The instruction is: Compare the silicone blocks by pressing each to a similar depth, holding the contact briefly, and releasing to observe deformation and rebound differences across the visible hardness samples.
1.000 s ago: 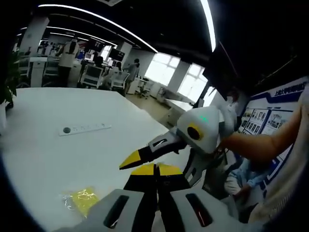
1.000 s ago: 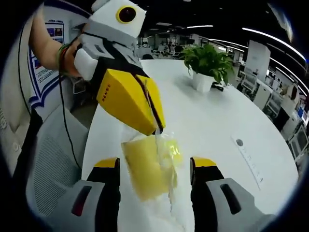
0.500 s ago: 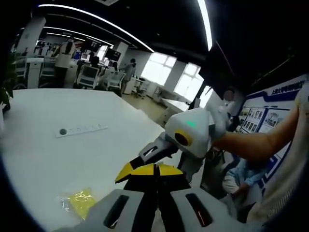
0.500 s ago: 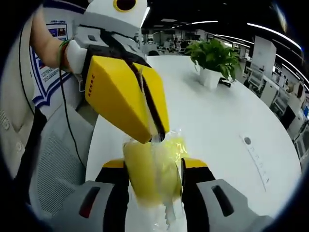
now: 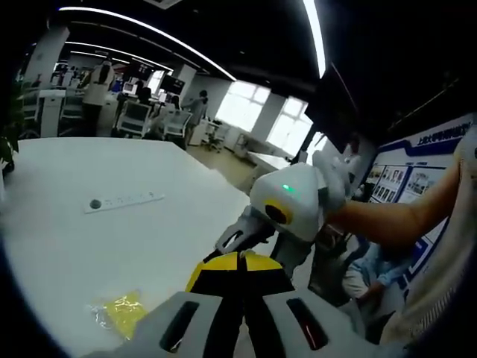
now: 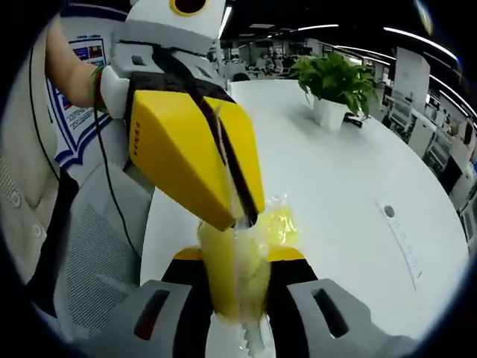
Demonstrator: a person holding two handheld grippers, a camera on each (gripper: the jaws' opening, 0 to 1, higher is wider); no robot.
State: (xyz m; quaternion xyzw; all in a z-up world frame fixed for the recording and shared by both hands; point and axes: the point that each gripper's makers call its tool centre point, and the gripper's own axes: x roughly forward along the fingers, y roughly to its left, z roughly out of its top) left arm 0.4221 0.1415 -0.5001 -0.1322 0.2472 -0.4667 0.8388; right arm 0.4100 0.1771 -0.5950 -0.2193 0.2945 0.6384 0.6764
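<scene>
since a second ago your right gripper (image 6: 238,257) has gone from wide open to clamped on the yellow block (image 6: 232,270); its jaws now squeeze it from both sides, low centre of the right gripper view. your left gripper (image 6: 238,212) comes down from the upper left of that view, jaws closed together, pinching the top edge of the clear bag (image 6: 250,239) that wraps the block.

hold this squeeze briefly at steady pressure, then open slowly and watch how the block recovers; match this depth on the next sample. keep the left pinch light so the bag doesn't drag the block sideways.

block: soft, translucent yellow, narrowed between the jaws. bag: thin, crinkly, glossy. second yellow packet (image 5: 125,312) lies on the white table (image 5: 112,239), lower left of the left gripper view; another sits just behind the block.
</scene>
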